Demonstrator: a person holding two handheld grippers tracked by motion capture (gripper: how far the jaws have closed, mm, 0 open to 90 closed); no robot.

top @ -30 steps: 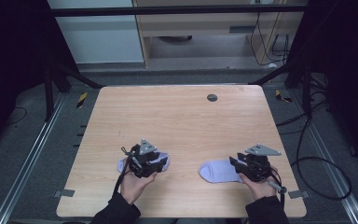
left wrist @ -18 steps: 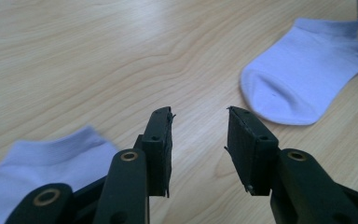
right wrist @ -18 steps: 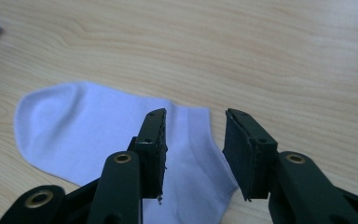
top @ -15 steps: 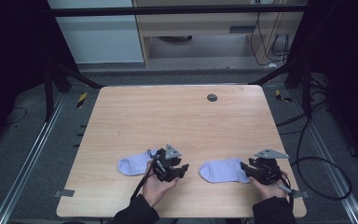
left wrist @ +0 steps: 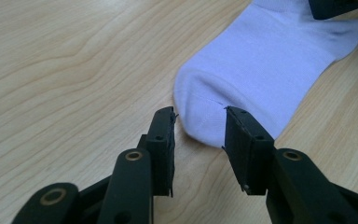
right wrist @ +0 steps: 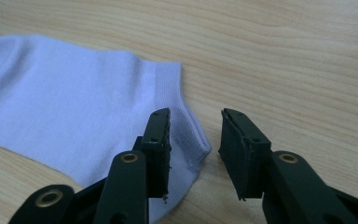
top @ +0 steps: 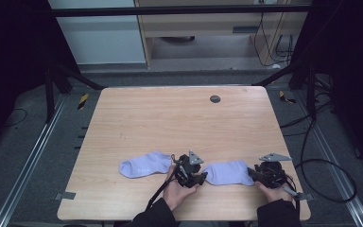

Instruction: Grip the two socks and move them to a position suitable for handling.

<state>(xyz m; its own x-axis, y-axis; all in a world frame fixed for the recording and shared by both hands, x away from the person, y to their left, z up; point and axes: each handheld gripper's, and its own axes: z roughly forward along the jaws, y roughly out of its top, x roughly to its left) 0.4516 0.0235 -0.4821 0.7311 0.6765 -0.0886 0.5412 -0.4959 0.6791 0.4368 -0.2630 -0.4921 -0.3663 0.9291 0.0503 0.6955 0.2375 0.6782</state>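
Observation:
Two pale lilac socks lie flat near the table's front edge. The left sock [top: 144, 165] lies on its own. My left gripper [top: 201, 177] is at the toe end of the right sock [top: 229, 172]. In the left gripper view the toe [left wrist: 261, 70] reaches just between the tips of that gripper [left wrist: 199, 123]; its jaws have just been closing and stand open, not pressing the cloth. My right gripper [top: 255, 173] is at the same sock's cuff end. In the right gripper view the cuff corner [right wrist: 65, 102] lies under the left jaw of that gripper [right wrist: 195, 126], which has also just been closing and is open.
The wooden table [top: 179, 123] has a small dark round disc [top: 215, 99] near its far edge. A person's hands and dark sleeves come in at the front edge. Cables trail on the floor to the right [top: 321, 161].
My left gripper has moved right, off the left sock to the toe of the right sock. My right gripper has shifted slightly right and lower at the cuff.

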